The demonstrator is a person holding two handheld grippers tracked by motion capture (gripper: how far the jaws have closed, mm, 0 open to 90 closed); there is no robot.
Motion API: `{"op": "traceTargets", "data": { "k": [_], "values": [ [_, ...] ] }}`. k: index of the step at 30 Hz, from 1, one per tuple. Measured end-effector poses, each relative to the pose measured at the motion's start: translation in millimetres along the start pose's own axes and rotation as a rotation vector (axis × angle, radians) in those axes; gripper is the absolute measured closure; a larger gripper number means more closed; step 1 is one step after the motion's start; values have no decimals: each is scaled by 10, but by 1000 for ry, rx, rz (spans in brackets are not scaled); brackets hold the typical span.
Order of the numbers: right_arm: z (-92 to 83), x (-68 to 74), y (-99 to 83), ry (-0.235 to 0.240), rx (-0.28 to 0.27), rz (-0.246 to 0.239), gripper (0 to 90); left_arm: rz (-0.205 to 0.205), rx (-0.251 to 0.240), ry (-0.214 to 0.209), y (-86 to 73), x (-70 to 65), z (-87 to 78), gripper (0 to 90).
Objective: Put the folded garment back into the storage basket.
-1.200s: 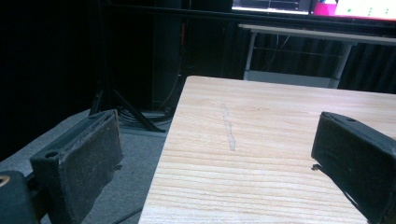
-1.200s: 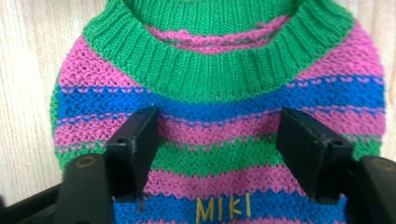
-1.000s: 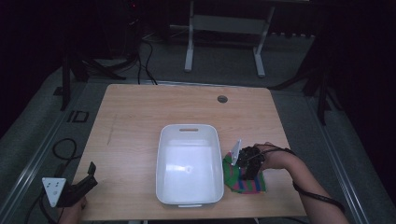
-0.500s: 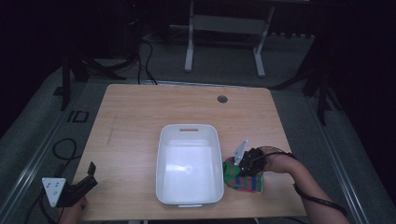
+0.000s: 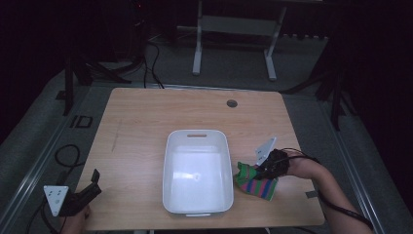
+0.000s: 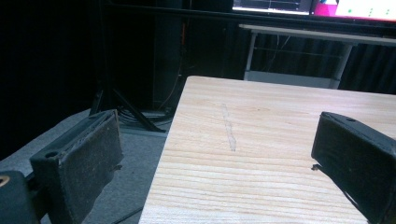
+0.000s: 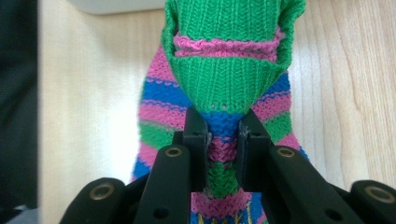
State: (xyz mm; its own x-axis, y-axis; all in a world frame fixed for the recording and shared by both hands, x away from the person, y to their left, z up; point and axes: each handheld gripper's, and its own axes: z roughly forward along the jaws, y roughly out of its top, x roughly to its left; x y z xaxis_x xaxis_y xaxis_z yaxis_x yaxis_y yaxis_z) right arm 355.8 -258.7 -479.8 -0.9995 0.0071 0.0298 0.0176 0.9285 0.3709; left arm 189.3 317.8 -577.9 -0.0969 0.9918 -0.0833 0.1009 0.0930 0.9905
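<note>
Sock [image 7: 226,79] between right claw [image 7: 223,140] pads

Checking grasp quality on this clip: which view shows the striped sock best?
The right gripper view: the striped sock fills it, pinched between the right gripper. The high view shows it small beside the white bin. The left gripper view faces bare table.

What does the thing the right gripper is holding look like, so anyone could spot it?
On the wooden table, find the white tub in the middle. Just to its right lies a knitted sock, pinched by the right gripper. Its green, pink and blue stripes are the table's sole bright colours.
</note>
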Motion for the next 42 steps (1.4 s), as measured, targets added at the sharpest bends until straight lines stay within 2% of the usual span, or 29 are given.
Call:
{"op": "traceTargets", "data": {
  "k": [3, 9, 10, 11, 13, 14, 15, 17, 18, 19, 22, 29, 38, 42],
  "values": [
    [-105, 0, -14, -11, -13, 17, 774, 0, 3, 0, 1, -2, 3, 22],
    [-359, 29, 31, -45, -44, 10, 774, 1, 1, 1, 0, -2, 2, 22],
    [-359, 29, 31, -45, -44, 10, 774, 1, 1, 1, 0, -2, 2, 22],
    [-477, 38, 71, -62, -52, 2, 774, 1, 1, 1, 1, -1, 2, 22],
    [-582, 42, 108, -78, -72, 1, 774, 1, 1, 1, 0, -1, 1, 22],
    [-582, 42, 108, -78, -72, 1, 774, 1, 1, 1, 0, -1, 1, 22],
    [-724, 58, 167, -100, -92, -16, 774, 1, 1, 1, 0, -1, 1, 22],
    [-831, 71, 217, -113, -103, -27, 774, 1, 1, 1, 0, -1, 1, 22],
    [-831, 71, 217, -113, -103, -27, 774, 1, 1, 1, 0, -1, 1, 22],
    [-946, 79, 282, -126, -114, -31, 774, 0, 0, 0, 0, 0, 1, 22],
    [-1029, 86, 358, -131, -108, -39, 773, 0, 1, -1, 0, 1, 0, 22],
    [-1053, 100, 567, -123, -82, -60, 773, -1, -1, -3, 1, 2, 1, 22],
    [-999, 108, 835, -109, -62, -99, 773, -5, -3, -4, 0, 2, -1, 22],
    [-977, 129, 1020, -106, -54, -127, 773, -8, -2, -4, 0, 3, 0, 22]
  ]
}}
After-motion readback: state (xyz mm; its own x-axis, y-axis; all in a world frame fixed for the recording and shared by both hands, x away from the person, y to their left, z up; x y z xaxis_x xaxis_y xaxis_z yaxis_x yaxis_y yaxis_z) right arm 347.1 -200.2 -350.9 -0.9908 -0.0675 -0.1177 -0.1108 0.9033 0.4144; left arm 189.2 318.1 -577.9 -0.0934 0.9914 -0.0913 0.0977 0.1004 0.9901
